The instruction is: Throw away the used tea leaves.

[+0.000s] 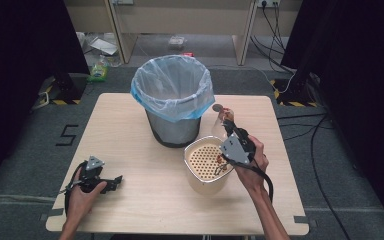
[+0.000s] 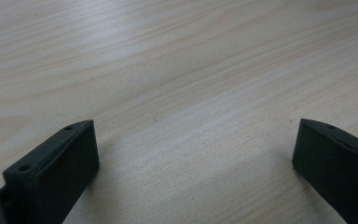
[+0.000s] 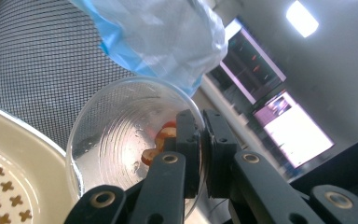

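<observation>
One clear plastic cup (image 3: 121,140), centre frame, pinched at rim by right gripper (image 3: 200,154): thin, light, probably crushes easily. Left gripper (image 2: 193,154) spread.

Pale matt wood grain is showing on the table (image 2: 177,70); the cup (image 3: 121,126) is looking like clear glossy ribbed plastic, the bin (image 3: 37,70) dark metal mesh under a thin crinkly blue liner (image 3: 168,42).

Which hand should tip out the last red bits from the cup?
The right. Its hand-held gripper already pinches the clear cup beside the strainer basket; the left hand-held gripper rests open on the table.
</observation>
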### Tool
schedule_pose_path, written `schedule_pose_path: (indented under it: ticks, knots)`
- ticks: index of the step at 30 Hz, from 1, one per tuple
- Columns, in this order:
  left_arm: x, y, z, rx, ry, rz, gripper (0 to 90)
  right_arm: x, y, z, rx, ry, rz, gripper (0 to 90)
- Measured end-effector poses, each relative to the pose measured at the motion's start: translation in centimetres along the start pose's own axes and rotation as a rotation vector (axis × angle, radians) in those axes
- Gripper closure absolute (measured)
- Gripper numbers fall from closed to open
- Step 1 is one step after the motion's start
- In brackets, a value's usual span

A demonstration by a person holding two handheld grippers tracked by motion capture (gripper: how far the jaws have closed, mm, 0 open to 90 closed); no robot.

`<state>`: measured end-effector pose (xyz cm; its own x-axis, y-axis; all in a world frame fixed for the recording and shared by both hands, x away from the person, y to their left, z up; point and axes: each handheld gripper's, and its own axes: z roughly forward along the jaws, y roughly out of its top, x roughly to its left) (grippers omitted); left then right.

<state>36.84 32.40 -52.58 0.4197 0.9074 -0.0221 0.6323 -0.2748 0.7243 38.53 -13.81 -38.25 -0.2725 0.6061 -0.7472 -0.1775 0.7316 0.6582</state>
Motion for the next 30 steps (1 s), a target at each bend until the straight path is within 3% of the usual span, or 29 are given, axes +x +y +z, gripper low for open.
schedule_pose_path:
  ticks: [1,3,7,9,11,14,16,18,21,24,25,30]
  knots:
    - [0.0,0.0,0.0,0.000,0.000,0.000,0.0,0.2,0.2,-0.6,-0.022,-0.039,-0.068,86.5]
    - [0.0,0.0,0.0,0.000,0.000,0.000,0.0,0.2,0.6,-1.2,-0.047,-0.067,-0.073,86.6]
    - [0.0,0.0,0.0,0.001,0.000,0.002,0.0,0.8,0.8,-1.5,-0.061,-0.099,-0.129,86.7]
    - [0.0,0.0,0.0,-0.001,0.000,0.000,0.0,1.0,0.9,-1.6,-0.067,-0.103,-0.124,86.8]
    - [0.0,-0.1,-0.1,-0.001,-0.001,0.002,0.0,1.7,1.3,-1.6,-0.080,-0.131,-0.199,87.0]
    - [0.0,-0.1,-0.1,-0.002,0.000,0.002,0.0,2.2,1.8,-2.1,-0.124,-0.138,-0.199,87.2]
    - [0.0,-0.1,-0.1,-0.001,-0.001,0.001,0.0,2.7,2.1,-2.0,-0.116,-0.149,-0.256,87.2]
    - [-0.1,-0.1,-0.1,-0.002,-0.001,0.001,0.0,2.9,1.9,-1.7,-0.111,-0.158,-0.241,87.4]
    - [0.0,-0.1,-0.1,-0.001,-0.001,0.001,0.0,3.5,2.0,-1.7,-0.118,-0.154,-0.286,87.4]
    - [-0.1,-0.1,-0.1,-0.002,-0.001,0.002,0.0,3.8,1.6,-1.8,-0.110,-0.169,-0.292,87.4]
    - [0.0,-0.1,-0.1,-0.002,-0.001,0.002,0.0,3.7,1.6,-2.2,-0.135,-0.196,-0.292,87.5]
    - [0.0,-0.1,-0.1,-0.002,-0.002,0.002,0.0,3.6,1.5,-2.4,-0.153,-0.233,-0.296,87.5]
